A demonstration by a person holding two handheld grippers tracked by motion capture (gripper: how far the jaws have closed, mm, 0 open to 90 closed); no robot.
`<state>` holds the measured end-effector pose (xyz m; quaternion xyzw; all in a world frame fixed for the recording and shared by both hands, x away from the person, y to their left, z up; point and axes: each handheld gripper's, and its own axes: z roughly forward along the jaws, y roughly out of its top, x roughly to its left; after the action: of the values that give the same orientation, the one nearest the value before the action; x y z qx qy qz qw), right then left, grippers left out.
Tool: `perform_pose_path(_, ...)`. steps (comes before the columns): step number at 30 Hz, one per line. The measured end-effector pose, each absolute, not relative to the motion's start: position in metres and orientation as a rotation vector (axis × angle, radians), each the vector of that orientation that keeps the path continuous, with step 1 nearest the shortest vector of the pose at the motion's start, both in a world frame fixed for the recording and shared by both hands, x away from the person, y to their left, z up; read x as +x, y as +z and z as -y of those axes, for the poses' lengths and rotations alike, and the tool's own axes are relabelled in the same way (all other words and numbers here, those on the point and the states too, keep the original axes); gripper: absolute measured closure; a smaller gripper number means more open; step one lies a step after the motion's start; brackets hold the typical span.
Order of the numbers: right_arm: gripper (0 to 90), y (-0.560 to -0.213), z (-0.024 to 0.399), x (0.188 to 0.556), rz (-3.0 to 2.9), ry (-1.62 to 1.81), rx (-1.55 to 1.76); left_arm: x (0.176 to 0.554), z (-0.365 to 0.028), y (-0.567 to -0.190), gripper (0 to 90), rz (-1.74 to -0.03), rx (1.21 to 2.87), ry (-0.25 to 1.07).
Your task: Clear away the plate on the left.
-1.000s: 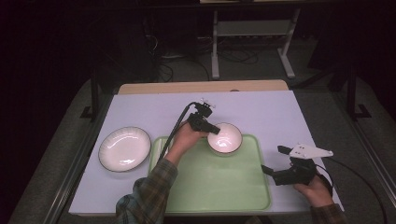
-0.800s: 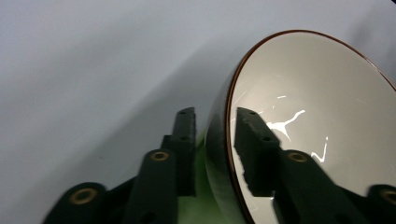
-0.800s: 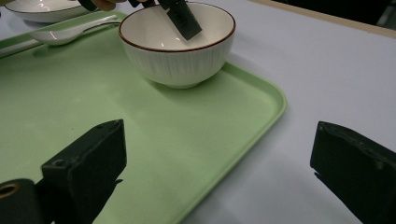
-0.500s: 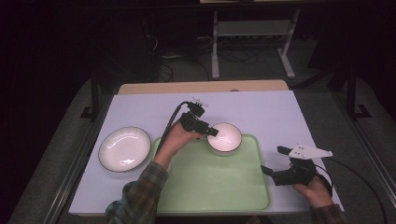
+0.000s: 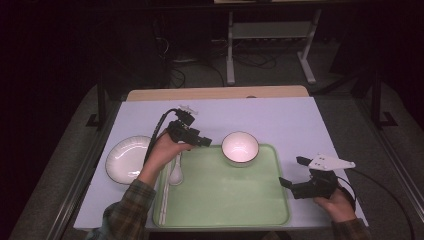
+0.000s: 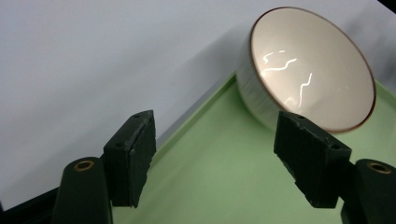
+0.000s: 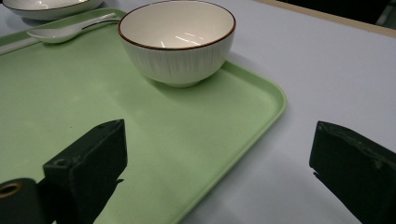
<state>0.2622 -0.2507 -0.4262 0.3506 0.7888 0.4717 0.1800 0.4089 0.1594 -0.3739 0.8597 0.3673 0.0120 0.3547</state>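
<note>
A white bowl [image 5: 240,148] with a brown rim stands upright at the back of a green tray [image 5: 225,197]. My left gripper [image 5: 204,142] hovers a little left of the bowl, pointing at it. Its jaws have just been opening and stand wide with nothing between them. The left gripper view shows the left gripper [image 6: 217,135] with the bowl [image 6: 308,65] beyond the right pad, apart from it, above the tray [image 6: 219,182]. My right gripper [image 5: 294,171] rests open at the tray's right edge. In its own view the right gripper [image 7: 224,140] straddles the tray [image 7: 93,93] rim, with the bowl [image 7: 177,37] farther off.
A white plate [image 5: 125,159] lies on the pale table [image 5: 280,115] left of the tray. A white spoon [image 5: 176,172] rests at the tray's left edge, also seen as the spoon [image 7: 60,32] in the right gripper view. Dark floor and metal stands surround the table.
My left gripper has let go of the bowl's rim, opened wide and drawn back to the left. The bowl stays on the tray. The right gripper has not moved.
</note>
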Motion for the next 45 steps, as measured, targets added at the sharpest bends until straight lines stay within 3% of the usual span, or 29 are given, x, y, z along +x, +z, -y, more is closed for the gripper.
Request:
perform_pose_path(23, 4.7, -0.428, 0.248, 0.263, -2.236, 1.314, 0.980, 0.377, -0.299, -0.377, 28.8, -1.220, 2.127, 0.146)
perform_pose_path(45, 4.9, -0.428, 0.249, 0.264, -2.230, 1.311, 0.983, 0.366, -0.399, -0.389, 32.0, -1.514, 2.032, 0.280)
